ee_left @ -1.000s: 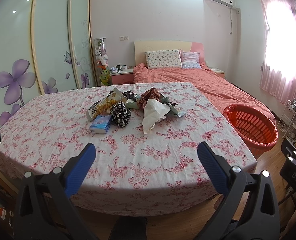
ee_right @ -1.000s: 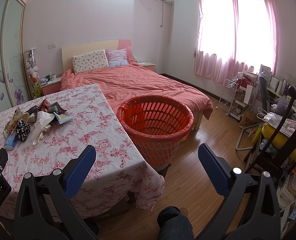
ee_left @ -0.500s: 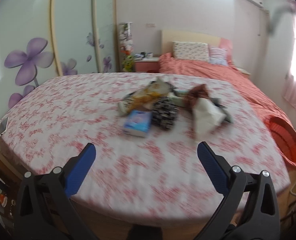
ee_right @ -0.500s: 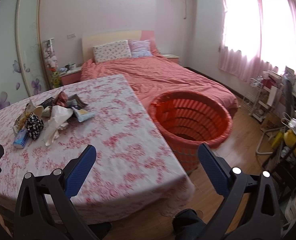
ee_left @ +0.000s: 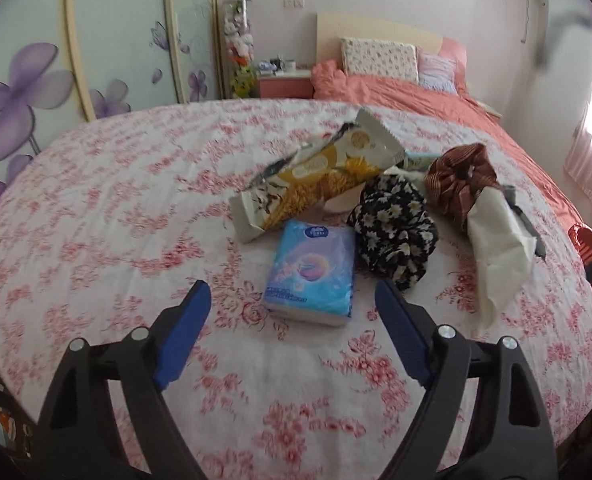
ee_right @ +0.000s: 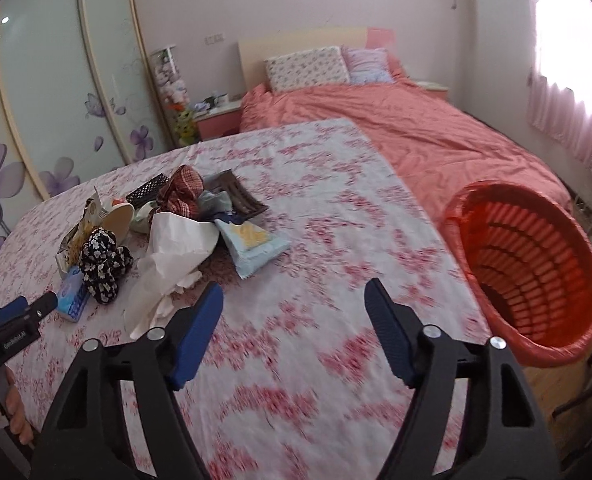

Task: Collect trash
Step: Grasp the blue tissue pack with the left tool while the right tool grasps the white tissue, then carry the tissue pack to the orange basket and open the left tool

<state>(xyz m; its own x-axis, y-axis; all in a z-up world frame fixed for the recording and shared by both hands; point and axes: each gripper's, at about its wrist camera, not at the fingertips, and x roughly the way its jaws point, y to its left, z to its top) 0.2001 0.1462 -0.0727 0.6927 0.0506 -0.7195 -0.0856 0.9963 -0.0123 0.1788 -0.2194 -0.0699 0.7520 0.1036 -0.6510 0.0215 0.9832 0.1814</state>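
Note:
A pile of trash lies on the floral tablecloth (ee_left: pixel 96 216): a blue tissue pack (ee_left: pixel 311 272), a yellow snack wrapper (ee_left: pixel 315 176), a black daisy-print cloth (ee_left: pixel 395 224), a brown checked cloth (ee_left: pixel 459 176) and crumpled white paper (ee_left: pixel 499 248). My left gripper (ee_left: pixel 292 300) hovers just before the tissue pack, jaws closing with nothing between them. My right gripper (ee_right: pixel 294 300) hangs over bare tablecloth to the right of the white paper (ee_right: pixel 176 256) and a light blue packet (ee_right: pixel 254 246); its jaws are closing too, empty. The left gripper (ee_right: pixel 36 308) shows at the right wrist view's left edge.
An orange-red slatted basket (ee_right: pixel 531 272) stands on the wooden floor off the table's right side. Behind the table is a bed with a coral cover (ee_right: pixel 415 128). Sliding wardrobe doors (ee_right: pixel 56 100) with purple flowers line the left. A hand (ee_right: pixel 14 412) grips the left tool.
Both grippers moved forward and down toward the pile, and both narrowed. The left view swung from the whole table onto the tissue pack. The right view turned left from the basket toward the trash.

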